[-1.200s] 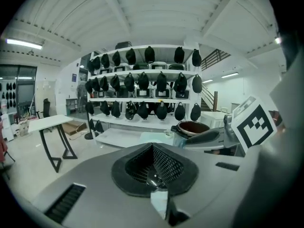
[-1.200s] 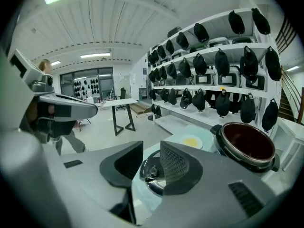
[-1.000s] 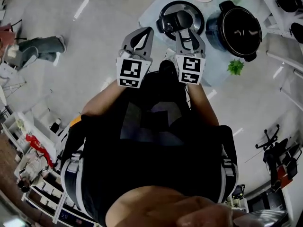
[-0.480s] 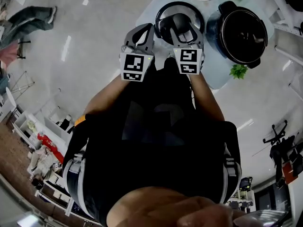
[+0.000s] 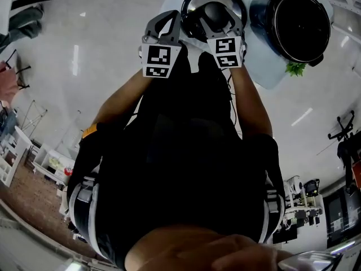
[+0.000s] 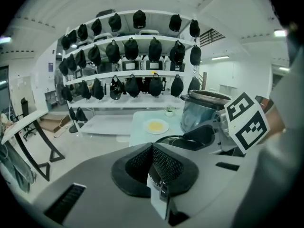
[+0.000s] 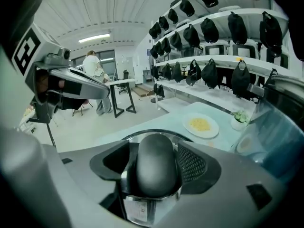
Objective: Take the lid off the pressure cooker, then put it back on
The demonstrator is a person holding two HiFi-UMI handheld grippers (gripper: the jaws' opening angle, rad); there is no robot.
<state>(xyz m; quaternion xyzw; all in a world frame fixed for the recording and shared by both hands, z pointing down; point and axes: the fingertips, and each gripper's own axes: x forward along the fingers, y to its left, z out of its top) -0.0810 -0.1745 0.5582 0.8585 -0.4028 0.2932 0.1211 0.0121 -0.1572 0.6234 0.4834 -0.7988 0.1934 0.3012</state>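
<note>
Head view only gives you the lid (image 5: pixel 196 5) sitting on the table (image 5: pixel 262 66) beside the pot (image 5: pixel 293 18). Your right gripper (image 7: pixel 153 161) view shows more: jaws just opened wide, handle (image 7: pixel 154 179) loose between them. Left gripper (image 6: pixel 152 151) jaws are pressed together, empty.

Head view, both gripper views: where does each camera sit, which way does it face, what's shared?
Head view: on the person's head, facing steeply down past torso and forearms onto left claw, right claw, lid and pressure cooker.
Left gripper view: on left claw, facing along its shut, empty jaws toward shelves and plate; right claw's marker cube at right.
Right gripper view: on right claw, facing along jaws that have just been opening, lid handle between them; left claw upper left.
Shared by both gripper views: plate, pressure cooker.
</note>
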